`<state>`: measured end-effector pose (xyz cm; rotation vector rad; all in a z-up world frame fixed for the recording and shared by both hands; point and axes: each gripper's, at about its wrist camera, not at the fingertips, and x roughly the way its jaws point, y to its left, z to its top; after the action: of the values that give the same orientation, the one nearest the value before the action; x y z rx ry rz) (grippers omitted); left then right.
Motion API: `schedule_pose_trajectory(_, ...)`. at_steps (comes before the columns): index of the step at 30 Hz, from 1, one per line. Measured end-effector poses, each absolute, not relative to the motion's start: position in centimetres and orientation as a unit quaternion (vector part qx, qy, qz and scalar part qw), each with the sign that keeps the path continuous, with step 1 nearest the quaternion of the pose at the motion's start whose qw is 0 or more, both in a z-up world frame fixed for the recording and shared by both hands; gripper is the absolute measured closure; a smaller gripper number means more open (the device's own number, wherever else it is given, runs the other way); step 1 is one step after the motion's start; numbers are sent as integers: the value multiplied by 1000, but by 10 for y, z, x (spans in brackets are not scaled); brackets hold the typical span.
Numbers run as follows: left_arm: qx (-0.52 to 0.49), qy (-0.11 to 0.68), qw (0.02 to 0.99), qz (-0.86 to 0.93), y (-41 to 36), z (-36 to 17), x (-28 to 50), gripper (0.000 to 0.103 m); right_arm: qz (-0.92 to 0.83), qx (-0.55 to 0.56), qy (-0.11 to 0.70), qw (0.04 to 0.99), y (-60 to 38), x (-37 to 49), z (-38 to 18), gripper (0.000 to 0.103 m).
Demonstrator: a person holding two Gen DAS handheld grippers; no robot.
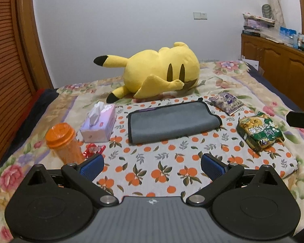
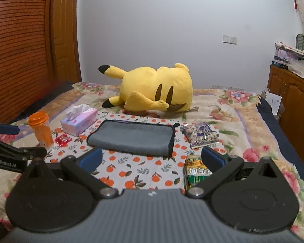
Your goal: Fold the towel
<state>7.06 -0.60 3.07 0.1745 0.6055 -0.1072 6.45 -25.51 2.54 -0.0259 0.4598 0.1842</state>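
Note:
A grey towel with black trim (image 1: 172,121) lies folded flat on the orange-print cloth (image 1: 152,168) on the bed; it also shows in the right wrist view (image 2: 133,137). My left gripper (image 1: 152,164) is open and empty, held above the cloth in front of the towel. My right gripper (image 2: 152,158) is open and empty, also short of the towel, with a green snack bag (image 2: 194,172) under its right finger. Neither gripper touches the towel.
A yellow plush toy (image 1: 162,70) lies behind the towel. A tissue box (image 1: 99,121), an orange bottle (image 1: 64,141) and a red wrapper (image 1: 93,149) stand at the left. A purple packet (image 1: 227,101) and the green snack bag (image 1: 259,129) lie at the right. A wooden cabinet (image 1: 279,64) stands right of the bed.

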Motion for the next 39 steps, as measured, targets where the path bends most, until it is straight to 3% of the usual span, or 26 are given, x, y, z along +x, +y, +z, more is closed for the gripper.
schedule_pose_trajectory(39, 67, 340, 937, -41, 0, -38, 49, 0, 87, 0, 277, 957, -244, 49, -34, 0)
